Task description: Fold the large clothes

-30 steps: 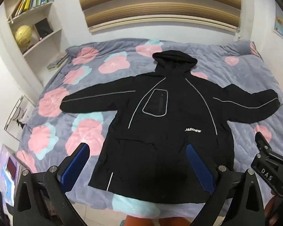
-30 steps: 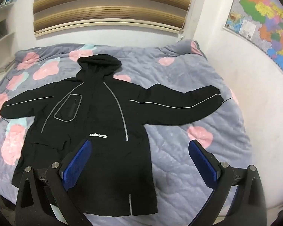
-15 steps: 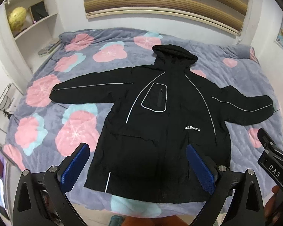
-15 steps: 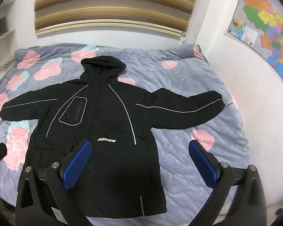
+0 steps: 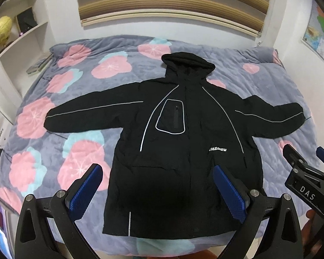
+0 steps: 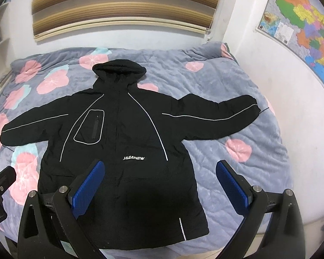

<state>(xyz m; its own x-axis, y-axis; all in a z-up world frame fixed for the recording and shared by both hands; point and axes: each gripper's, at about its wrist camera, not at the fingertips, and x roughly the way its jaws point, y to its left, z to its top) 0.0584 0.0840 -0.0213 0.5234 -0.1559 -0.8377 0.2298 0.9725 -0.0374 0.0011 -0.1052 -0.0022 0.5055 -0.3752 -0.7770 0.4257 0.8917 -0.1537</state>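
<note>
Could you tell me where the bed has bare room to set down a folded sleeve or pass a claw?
The quilt is bare between the hood and the map wall, and below the right sleeve beside the jacket body. Another patch lies under the left sleeve. The jacket crowds the middle.
</note>
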